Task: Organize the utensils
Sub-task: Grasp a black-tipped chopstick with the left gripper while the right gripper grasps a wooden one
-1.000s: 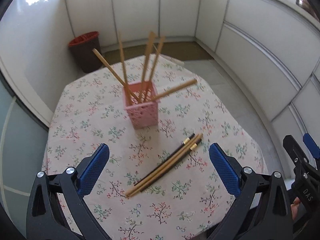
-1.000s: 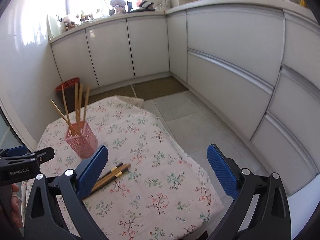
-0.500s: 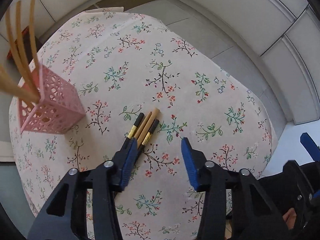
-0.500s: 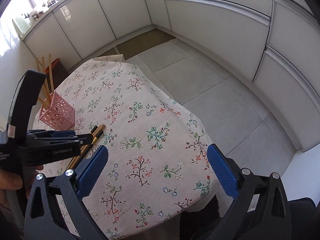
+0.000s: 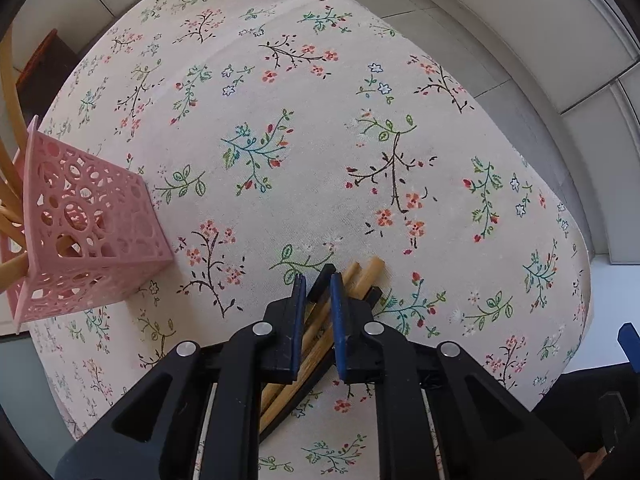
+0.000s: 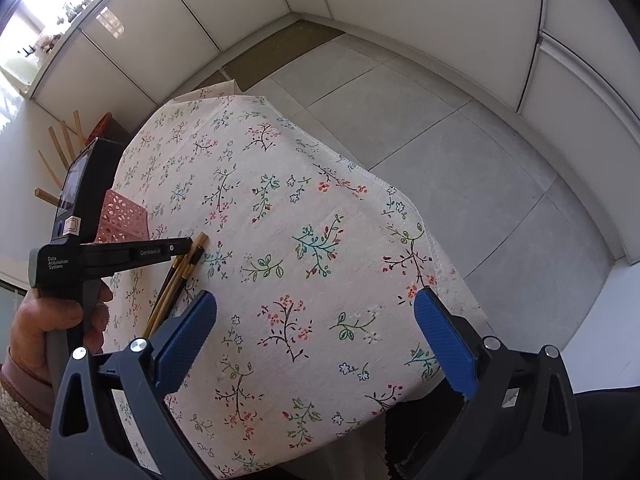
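Several chopsticks [image 5: 362,276], black and bamboo, lie in a bundle on the floral tablecloth [image 5: 320,120]. My left gripper [image 5: 318,280] points straight down over their ends. Its jaws are closing, with the end of a black chopstick [image 5: 325,274] pinched between the blue pads. The right wrist view shows the same gripper [image 6: 188,245] from the side, over the bundle [image 6: 180,276]. A pink perforated holder [image 5: 88,232] with several bamboo sticks [image 6: 60,148] stands left of the bundle. My right gripper [image 6: 316,328] hangs open above the near right of the table, with nothing between its fingers.
A person's hand [image 6: 44,320] holds the left gripper's handle. A red-rimmed bin [image 6: 106,124] stands on the floor behind the table. White cabinets [image 6: 400,8] line the walls, with grey floor tiles [image 6: 440,140] beyond the table's right edge.
My left gripper has dropped onto the ends of the chopsticks and its jaws have narrowed from wide open to a slim gap. The right gripper has sunk and tilted down toward the table.
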Demonstrator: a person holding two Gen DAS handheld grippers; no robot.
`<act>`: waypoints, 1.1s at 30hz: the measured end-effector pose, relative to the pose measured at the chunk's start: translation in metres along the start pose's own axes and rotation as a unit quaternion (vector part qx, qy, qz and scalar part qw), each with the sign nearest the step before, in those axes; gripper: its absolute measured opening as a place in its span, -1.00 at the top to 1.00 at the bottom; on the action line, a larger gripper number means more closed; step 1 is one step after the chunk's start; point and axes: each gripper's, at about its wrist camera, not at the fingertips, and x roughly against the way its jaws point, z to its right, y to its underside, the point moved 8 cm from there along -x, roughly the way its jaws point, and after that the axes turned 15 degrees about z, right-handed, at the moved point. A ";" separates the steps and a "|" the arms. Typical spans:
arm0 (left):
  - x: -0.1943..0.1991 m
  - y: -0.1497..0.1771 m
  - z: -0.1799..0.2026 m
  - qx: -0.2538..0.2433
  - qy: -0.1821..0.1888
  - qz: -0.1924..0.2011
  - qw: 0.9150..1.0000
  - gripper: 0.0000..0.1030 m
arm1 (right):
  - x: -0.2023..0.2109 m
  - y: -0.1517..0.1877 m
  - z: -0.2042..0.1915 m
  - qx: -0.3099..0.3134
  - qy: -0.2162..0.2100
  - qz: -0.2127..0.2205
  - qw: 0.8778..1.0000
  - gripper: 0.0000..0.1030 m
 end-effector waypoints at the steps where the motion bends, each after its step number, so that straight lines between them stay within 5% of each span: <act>1: -0.002 0.002 -0.003 0.001 -0.003 -0.005 1.000 0.76 | 0.000 0.000 0.000 0.003 0.001 0.000 1.000 -0.87; 10: 0.011 0.041 -0.031 0.052 0.010 0.026 0.998 0.79 | -0.015 0.007 -0.016 0.009 0.005 -0.037 0.999 -0.87; 14: 0.037 0.067 -0.053 0.115 0.025 0.060 0.991 0.88 | -0.032 -0.001 -0.048 -0.005 -0.008 -0.061 0.998 -0.84; 15: 0.048 0.074 -0.060 0.125 0.026 0.074 0.989 0.89 | -0.039 -0.002 -0.057 -0.017 -0.016 -0.073 0.997 -0.80; 20: 0.099 0.097 -0.085 0.162 0.032 0.122 0.979 0.89 | -0.087 0.014 -0.099 -0.027 -0.024 -0.155 0.987 0.23; 21: 0.110 0.101 -0.089 0.166 0.035 0.133 0.976 0.89 | -0.093 0.020 -0.103 -0.027 -0.020 -0.163 0.986 0.31; 33: 0.150 0.104 -0.090 0.181 0.061 0.201 0.961 0.89 | -0.124 0.029 -0.125 -0.051 -0.017 -0.158 0.986 0.51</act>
